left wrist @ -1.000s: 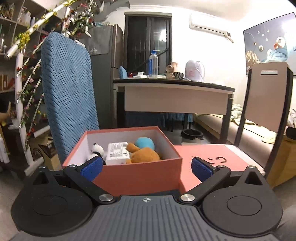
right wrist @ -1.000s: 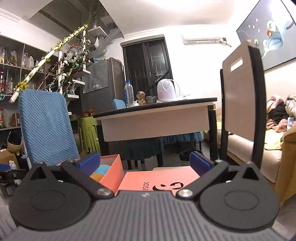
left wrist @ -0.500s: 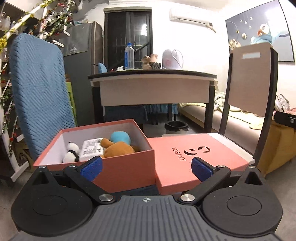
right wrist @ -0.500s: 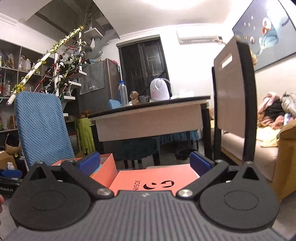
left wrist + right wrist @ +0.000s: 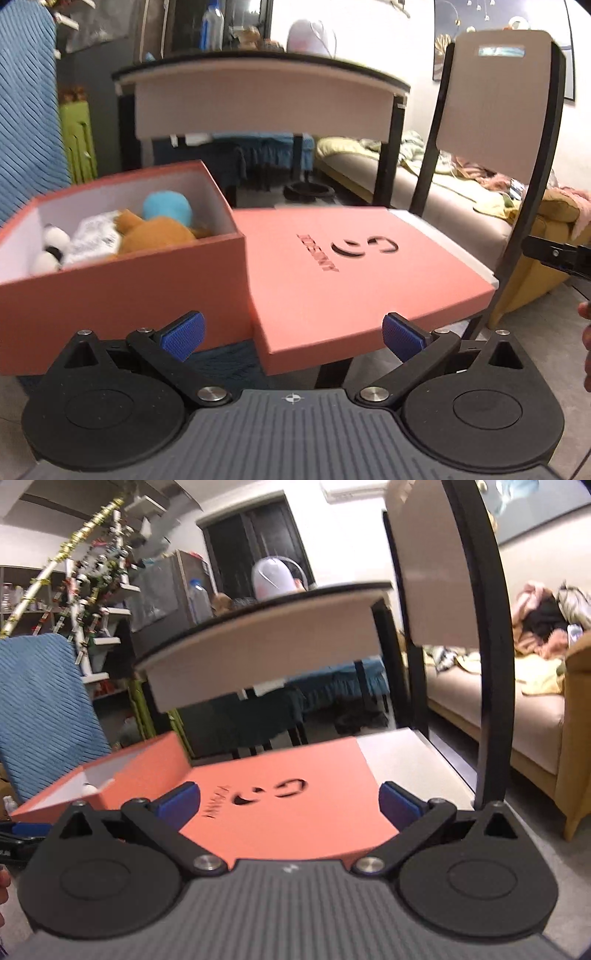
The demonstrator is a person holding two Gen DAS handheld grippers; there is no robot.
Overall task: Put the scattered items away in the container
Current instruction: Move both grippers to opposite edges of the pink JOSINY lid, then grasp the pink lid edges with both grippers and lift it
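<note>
An open coral box (image 5: pixel 122 291) stands on a blue-cushioned seat; inside lie a brown and blue plush toy (image 5: pixel 159 225), a white packet (image 5: pixel 94 238) and a small panda toy (image 5: pixel 50 247). Its coral lid (image 5: pixel 354 273) lies flat on the wooden chair seat to the right, logo up. My left gripper (image 5: pixel 291 334) is open, low in front of where box and lid meet. My right gripper (image 5: pixel 286 801) is open, its fingers straddling the near part of the lid (image 5: pixel 280 805). The box (image 5: pixel 122 775) shows at left in the right wrist view.
The wooden chair's tall back (image 5: pixel 495 99) rises right of the lid. A blue chair back (image 5: pixel 26 103) stands behind the box. Beyond are a desk (image 5: pixel 258 96) with a bottle and a sofa (image 5: pixel 461 206) with clothes. The other gripper's tip (image 5: pixel 557 254) shows at far right.
Both grippers have moved forward and closer; the box and lid now fill more of each view. The left view has swung right toward the lid. Both stay open.
</note>
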